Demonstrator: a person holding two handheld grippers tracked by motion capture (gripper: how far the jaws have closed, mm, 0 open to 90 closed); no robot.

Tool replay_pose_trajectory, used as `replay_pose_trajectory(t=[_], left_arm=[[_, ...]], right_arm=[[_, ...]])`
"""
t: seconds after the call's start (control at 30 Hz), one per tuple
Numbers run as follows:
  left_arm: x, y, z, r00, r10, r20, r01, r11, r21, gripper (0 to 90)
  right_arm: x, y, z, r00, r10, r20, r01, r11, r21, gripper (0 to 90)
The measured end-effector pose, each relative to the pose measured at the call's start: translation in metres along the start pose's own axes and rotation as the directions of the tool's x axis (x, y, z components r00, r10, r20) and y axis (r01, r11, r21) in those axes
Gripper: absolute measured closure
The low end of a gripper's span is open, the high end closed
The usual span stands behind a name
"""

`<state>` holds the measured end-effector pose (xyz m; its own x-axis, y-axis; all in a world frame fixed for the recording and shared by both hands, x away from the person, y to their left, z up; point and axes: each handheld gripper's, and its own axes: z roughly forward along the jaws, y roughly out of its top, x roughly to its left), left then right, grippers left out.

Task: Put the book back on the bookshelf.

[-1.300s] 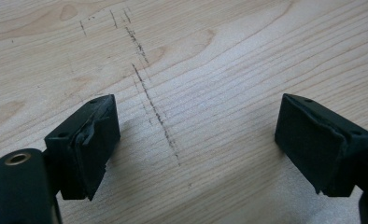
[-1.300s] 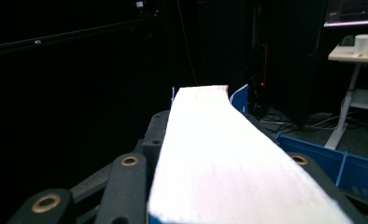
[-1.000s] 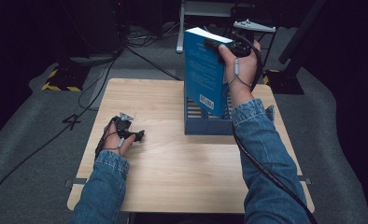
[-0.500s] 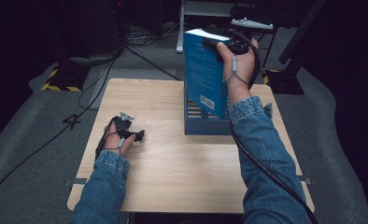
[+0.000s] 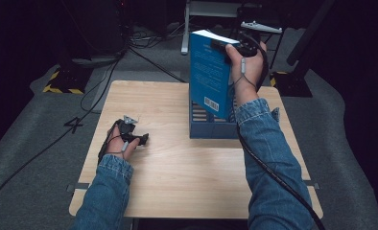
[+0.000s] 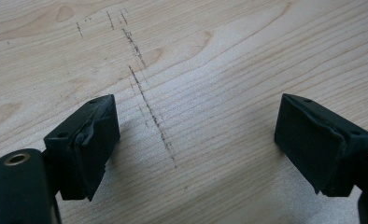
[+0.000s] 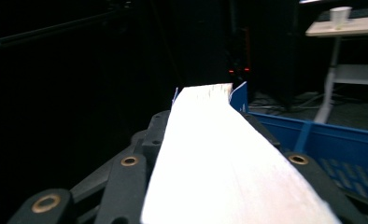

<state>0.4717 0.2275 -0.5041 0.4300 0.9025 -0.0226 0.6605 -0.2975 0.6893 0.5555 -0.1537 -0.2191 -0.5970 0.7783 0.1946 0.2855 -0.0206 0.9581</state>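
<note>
- One blue book (image 5: 210, 72) is standing upright with its lower end inside the blue crate (image 5: 211, 128), and its top is sticking well above the crate rim.
- The right gripper (image 5: 236, 46) is clamping the book at its top edge, on the side toward the person's right; the right gripper view is showing the white page edge (image 7: 219, 158) running between the two black jaws, which are pressing on the covers.
- The barcode side of the book is facing the person in the high view.
- The crate is sitting on the far right part of the wooden table (image 5: 177, 182), close to the far edge and near the right edge.
- The left gripper (image 5: 138, 138) is resting low on the table near the left edge, well apart from crate and book.
- In the left gripper view its jaws are standing wide apart with bare wood (image 6: 196, 93) between them; nothing is being held.
- Open tabletop is lying between the left gripper and the crate, and across the whole near half of the table.
- Cables and a white stand are lying on the grey floor beyond the far edge.
</note>
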Motion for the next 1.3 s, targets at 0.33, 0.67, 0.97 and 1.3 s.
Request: replay_pose_trajectory(t=[0.33,0.67,0.97,1.3], left_arm=[[0.0,0.0,0.0,1.0,0.0,-0.004,0.0,1.0,0.002,14.4],[-0.001,0.0,0.0,1.0,-0.001,-0.004,0.001,1.0,0.002,14.4],[-0.001,0.001,0.0,1.0,0.001,-0.002,-0.001,1.0,0.002,14.4],[-0.003,0.001,0.001,1.0,0.003,-0.002,-0.003,1.0,0.002,14.4]], right_arm=[[-0.019,-0.011,0.007,0.9956,0.04,0.085,-0.039,0.9991,-0.014,60.7],[-0.006,-0.011,0.04,0.9857,0.028,0.166,-0.02,0.9985,-0.052,60.5],[-0.005,-0.03,0.069,0.9759,0.007,0.218,0.006,0.9981,-0.062,60.0],[0.004,-0.04,0.076,0.973,-0.009,0.231,0.022,0.9983,-0.053,59.5]])
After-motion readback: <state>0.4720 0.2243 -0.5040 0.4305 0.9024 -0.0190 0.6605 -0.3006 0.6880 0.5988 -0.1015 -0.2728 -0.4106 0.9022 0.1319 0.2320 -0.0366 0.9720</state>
